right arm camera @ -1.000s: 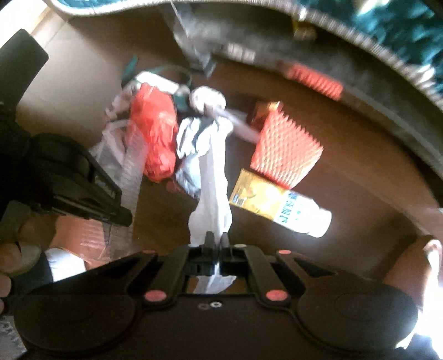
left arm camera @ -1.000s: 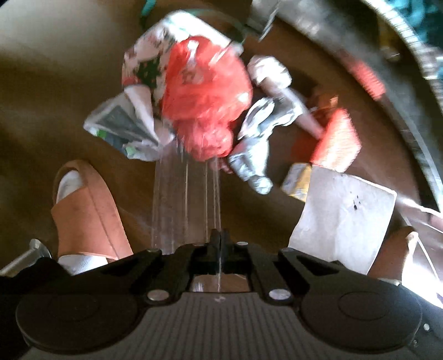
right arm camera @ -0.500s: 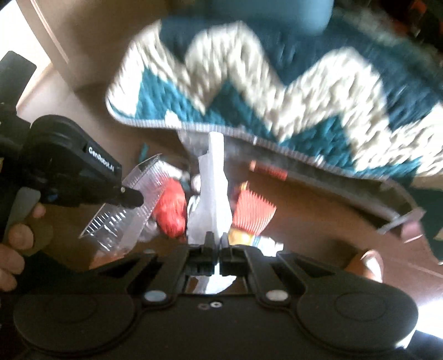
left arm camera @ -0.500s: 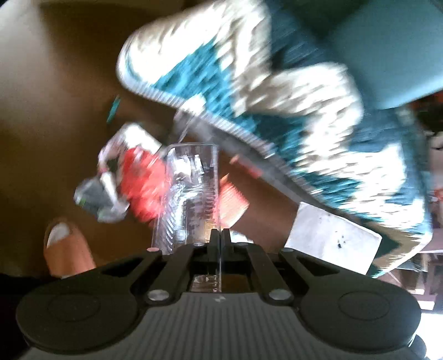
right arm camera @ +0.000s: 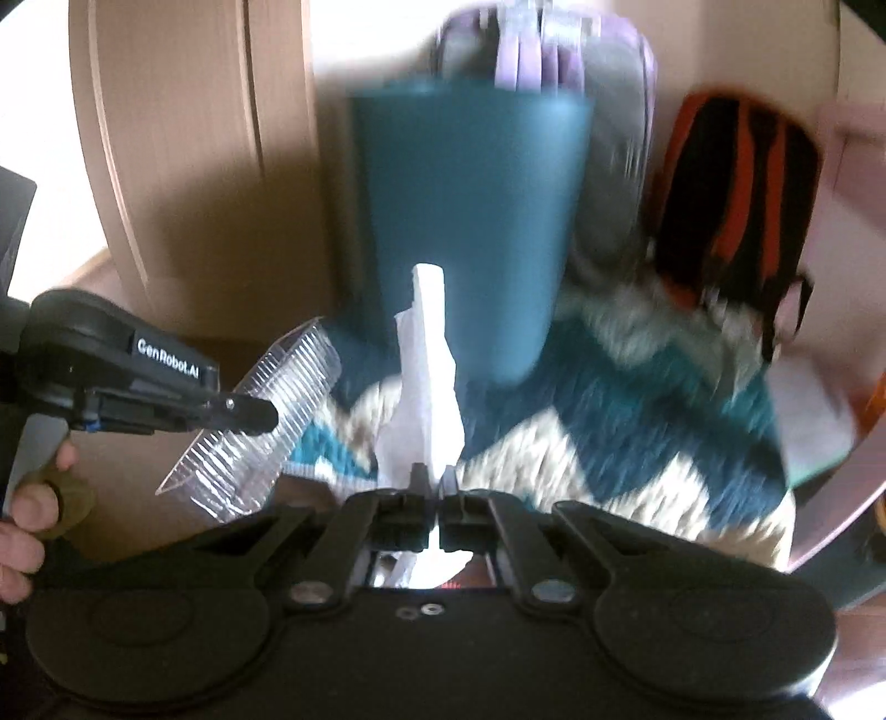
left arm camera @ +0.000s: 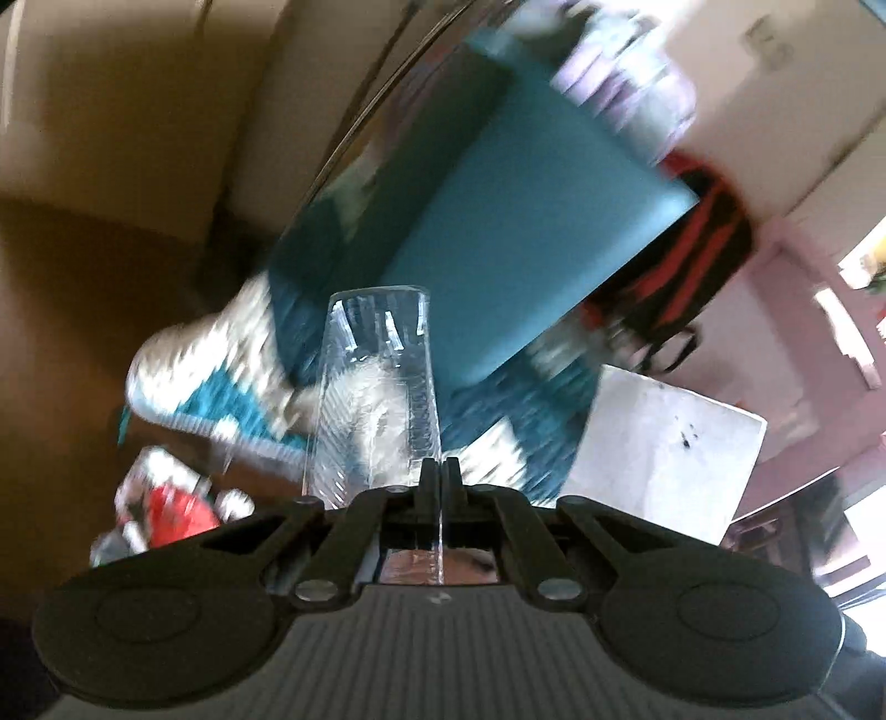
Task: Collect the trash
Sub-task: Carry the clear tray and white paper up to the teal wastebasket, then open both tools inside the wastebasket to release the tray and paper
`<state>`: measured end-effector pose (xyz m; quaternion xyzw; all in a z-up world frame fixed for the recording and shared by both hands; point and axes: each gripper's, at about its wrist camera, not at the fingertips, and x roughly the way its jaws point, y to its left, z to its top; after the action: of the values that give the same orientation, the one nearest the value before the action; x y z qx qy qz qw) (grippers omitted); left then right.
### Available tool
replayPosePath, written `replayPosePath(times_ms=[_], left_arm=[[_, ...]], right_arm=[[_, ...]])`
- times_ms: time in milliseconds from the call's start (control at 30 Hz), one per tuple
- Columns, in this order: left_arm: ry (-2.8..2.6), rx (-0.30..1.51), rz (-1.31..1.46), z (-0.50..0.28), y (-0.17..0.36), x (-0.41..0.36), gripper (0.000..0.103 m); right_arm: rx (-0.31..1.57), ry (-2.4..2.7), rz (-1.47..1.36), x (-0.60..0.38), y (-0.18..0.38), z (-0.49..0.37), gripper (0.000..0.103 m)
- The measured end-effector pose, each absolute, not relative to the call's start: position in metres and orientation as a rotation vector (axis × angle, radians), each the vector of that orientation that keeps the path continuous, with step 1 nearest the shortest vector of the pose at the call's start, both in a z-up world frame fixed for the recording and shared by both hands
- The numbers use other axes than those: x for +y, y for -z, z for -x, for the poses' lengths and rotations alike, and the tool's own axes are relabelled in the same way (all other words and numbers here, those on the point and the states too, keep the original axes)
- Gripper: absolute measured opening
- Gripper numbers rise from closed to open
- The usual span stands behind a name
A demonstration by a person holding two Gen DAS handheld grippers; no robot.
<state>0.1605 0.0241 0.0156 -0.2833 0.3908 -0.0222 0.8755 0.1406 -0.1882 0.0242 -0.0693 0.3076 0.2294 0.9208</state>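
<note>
My left gripper is shut on the edge of a clear ridged plastic tray, held up in the air. The same gripper and the tray show at the left of the right wrist view. My right gripper is shut on a white crumpled wrapper that stands up from the jaws. A heap of trash with a red bag lies on the brown floor at the lower left of the left wrist view.
A teal and white zigzag rug lies ahead with a teal bin standing on it. A black and orange backpack and a purple bag are behind. A white sheet is at right.
Both grippers have lifted away from the trash heap, carrying the clear tray and the white wrapper. The views have swung up from the floor to the rug, the teal bin and the bags.
</note>
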Motion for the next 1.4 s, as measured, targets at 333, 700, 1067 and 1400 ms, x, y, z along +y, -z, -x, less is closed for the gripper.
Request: replayPosePath(times_ms=[333,700,1067,1400], left_arm=[[0.156,0.571,0.495,-0.186,-0.154,0.011,0.000],[0.170,0.479,0.397,-0.263,-0.221,0.003,0.000],[0.116,0.613,0.355,-0.355,-0.177,0.010,0.000],[0.119,0.693,0.286,-0.396,-0.132,0.002,0.001]], right_arm=[[0.385,-0.436,0.140,-0.194,-0.143,-0.166,0.001],[0.308,-0.384,0.139,-0.176,-0.198,-0.243,0.001],[0.422,-0.386,0.143,-0.146,-0.176,-0.316,0.001],[0.545,-0.403,0.139,-0.134,-0.141,-0.366,0.006]])
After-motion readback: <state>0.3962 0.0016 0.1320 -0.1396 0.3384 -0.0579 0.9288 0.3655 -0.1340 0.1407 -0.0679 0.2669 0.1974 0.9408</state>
